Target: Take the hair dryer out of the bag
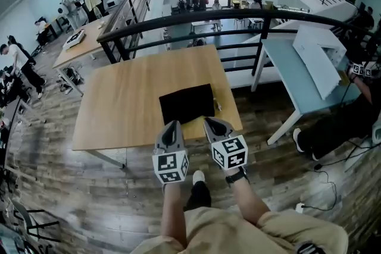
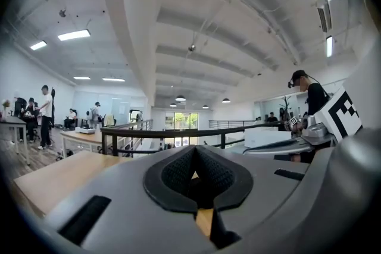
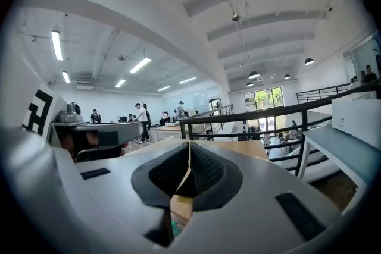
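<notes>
Bag, black, flat, rectangular (image 1: 187, 103): lies flat on the light wooden table (image 1: 119, 98), on the table's near half and toward its right near corner; its contents do not show. A small thin item (image 1: 218, 105), too small to identify, lies on the table just beside the bag's right edge. Left gripper (image 1: 172, 124) and right gripper (image 1: 209, 121) are side by side at the table's near edge, tips at the bag's near edge; contact cannot be judged. Left gripper view: jaws together, nothing between them. Right gripper view: jaws likewise together and empty. Black metal railing (image 1: 178, 21) runs beyond the table's far edge.
</notes>
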Demonstrator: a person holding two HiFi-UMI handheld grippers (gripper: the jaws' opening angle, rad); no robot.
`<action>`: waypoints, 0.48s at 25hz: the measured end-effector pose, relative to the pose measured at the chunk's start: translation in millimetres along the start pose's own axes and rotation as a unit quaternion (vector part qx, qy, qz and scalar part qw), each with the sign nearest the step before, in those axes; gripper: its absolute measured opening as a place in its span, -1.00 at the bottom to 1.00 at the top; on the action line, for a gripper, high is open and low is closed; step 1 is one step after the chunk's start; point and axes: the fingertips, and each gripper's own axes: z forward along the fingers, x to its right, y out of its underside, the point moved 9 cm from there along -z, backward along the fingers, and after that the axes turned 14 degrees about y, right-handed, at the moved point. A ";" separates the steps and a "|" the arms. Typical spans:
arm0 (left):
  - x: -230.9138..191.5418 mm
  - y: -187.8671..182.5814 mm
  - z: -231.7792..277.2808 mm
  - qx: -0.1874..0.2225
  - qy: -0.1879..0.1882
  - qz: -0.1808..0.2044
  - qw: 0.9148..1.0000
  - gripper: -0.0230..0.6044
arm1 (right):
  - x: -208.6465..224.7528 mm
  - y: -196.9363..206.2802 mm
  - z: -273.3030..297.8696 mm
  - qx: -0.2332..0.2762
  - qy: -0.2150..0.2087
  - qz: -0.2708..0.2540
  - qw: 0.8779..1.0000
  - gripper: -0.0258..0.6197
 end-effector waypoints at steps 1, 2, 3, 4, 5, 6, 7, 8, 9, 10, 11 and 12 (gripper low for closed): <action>-16.6 0.1 17.2 0.002 0.002 -0.006 1.000 -0.89 | 1.0 -4.7 20.3 -0.002 0.000 -0.006 1.000 -0.87; -34.1 -1.3 35.0 0.002 0.005 -0.010 1.000 -0.89 | 1.8 -11.8 41.4 -0.002 0.001 -0.013 1.000 -0.87; -51.6 -4.2 52.5 0.003 0.007 -0.013 1.000 -0.89 | 2.7 -20.1 62.2 -0.001 0.001 -0.018 1.000 -0.87; -68.0 -7.8 69.1 0.004 0.010 -0.014 1.000 -0.89 | 3.8 -27.8 81.6 0.000 0.002 -0.024 1.000 -0.87; -82.9 -11.3 84.5 0.006 0.013 -0.015 1.000 -0.89 | 5.6 -33.8 99.4 0.000 0.004 -0.027 1.000 -0.87; -96.4 -14.7 99.0 0.007 0.017 -0.016 1.000 -0.89 | 8.1 -38.0 116.2 -0.002 0.007 -0.029 1.000 -0.87; -109.0 -17.7 112.9 0.009 0.022 -0.017 1.000 -0.89 | 11.0 -41.0 132.5 -0.004 0.011 -0.030 0.999 -0.87; -120.9 -20.6 126.4 0.011 0.028 -0.016 0.999 -0.89 | 13.8 -43.5 148.7 -0.008 0.015 -0.031 0.999 -0.87; -131.9 -23.3 139.6 0.013 0.037 -0.013 0.999 -0.89 | 16.2 -46.3 164.4 -0.011 0.019 -0.033 0.999 -0.87; -142.0 -25.8 151.9 0.013 0.047 -0.006 0.999 -0.89 | 18.1 -49.2 179.4 -0.014 0.023 -0.034 0.999 -0.87; -151.3 -28.0 162.9 0.013 0.058 0.004 0.998 -0.89 | 19.6 -52.0 193.1 -0.016 0.028 -0.034 0.999 -0.87; -160.0 -30.0 172.7 0.013 0.067 0.013 0.998 -0.89 | 20.7 -54.5 205.5 -0.017 0.033 -0.033 0.999 -0.87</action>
